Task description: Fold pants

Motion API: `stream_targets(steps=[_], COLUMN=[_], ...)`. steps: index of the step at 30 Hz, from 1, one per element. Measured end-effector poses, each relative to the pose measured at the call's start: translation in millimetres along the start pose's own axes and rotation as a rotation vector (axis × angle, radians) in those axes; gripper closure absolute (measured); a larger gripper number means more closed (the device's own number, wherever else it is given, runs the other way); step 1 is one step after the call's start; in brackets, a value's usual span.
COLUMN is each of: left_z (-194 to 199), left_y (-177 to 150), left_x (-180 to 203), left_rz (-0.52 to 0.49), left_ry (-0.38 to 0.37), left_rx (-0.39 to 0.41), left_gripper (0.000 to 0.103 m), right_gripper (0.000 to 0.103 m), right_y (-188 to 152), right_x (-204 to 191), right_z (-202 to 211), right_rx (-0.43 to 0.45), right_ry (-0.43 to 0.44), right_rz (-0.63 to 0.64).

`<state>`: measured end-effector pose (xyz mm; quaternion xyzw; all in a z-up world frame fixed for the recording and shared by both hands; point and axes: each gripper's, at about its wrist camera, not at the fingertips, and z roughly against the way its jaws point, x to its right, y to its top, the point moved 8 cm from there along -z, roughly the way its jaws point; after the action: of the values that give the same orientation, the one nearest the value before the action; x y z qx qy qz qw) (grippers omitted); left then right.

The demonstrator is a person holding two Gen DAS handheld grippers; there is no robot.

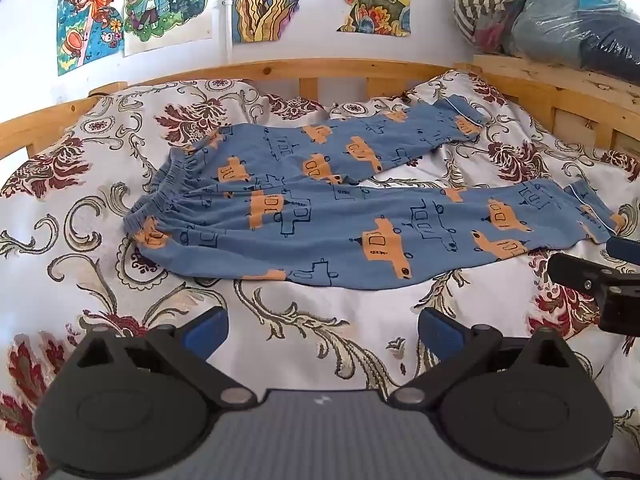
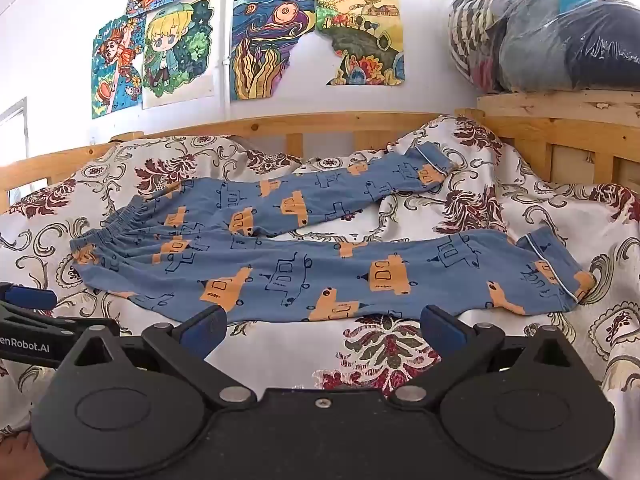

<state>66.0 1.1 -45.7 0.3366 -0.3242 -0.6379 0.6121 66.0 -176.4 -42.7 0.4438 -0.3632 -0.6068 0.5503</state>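
Note:
Blue pants (image 1: 320,208) with orange car prints lie spread flat on the bed, waistband (image 1: 168,188) to the left and both legs running right, parted in a V. The right wrist view shows the same pants (image 2: 320,264), their near cuff (image 2: 560,276) at the right. My left gripper (image 1: 322,330) hovers open over the quilt, short of the near leg's lower edge. Open as well, my right gripper (image 2: 322,330) sits just before that edge, its blue fingertips (image 2: 208,326) close to the cloth. Neither holds anything. The right gripper's body (image 1: 600,280) shows at the left view's right edge.
A floral quilt (image 1: 100,240) covers the bed. A wooden rail (image 1: 280,72) runs along the far side, with drawings (image 2: 272,40) on the wall above. Plastic-wrapped bundles (image 2: 552,32) rest on a wooden shelf (image 2: 560,108) at the back right. A person's hand (image 2: 20,456) appears at bottom left.

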Motion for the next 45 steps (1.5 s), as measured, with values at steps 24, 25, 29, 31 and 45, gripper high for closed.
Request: stream_targets(steps=[24,25,29,31,45], left_z=[2.2,2.2,2.2,2.1,-0.2], left_y=[0.5,0.5,0.2,0.2,-4.1], left_x=[4.6,4.6,4.4,4.4,2.0], left_rz=[0.004,0.004,0.003,0.005,0.011], left_ry=[-0.008,-0.008,-0.008,-0.009,-0.01], left_rx=[0.001,0.001,0.001,0.001,-0.012], left_gripper=[0.0,0.0,0.0,0.0,0.0], right_gripper=[0.001,0.001,0.001,0.001,0.001], right_y=[-1.0,-1.0,-1.1,-1.2,-2.8], right_x=[0.3,0.3,0.3,0.2,-0.3], right_z=[-0.8,-0.8,-1.1,-1.3,-3.9], right_rx=[-0.008,-0.008,-0.008,-0.008,-0.021], right_ry=[-0.001,-0.001,-0.002,-0.002,0.002], right_rz=[0.001,0.0,0.0,0.0,-0.008])
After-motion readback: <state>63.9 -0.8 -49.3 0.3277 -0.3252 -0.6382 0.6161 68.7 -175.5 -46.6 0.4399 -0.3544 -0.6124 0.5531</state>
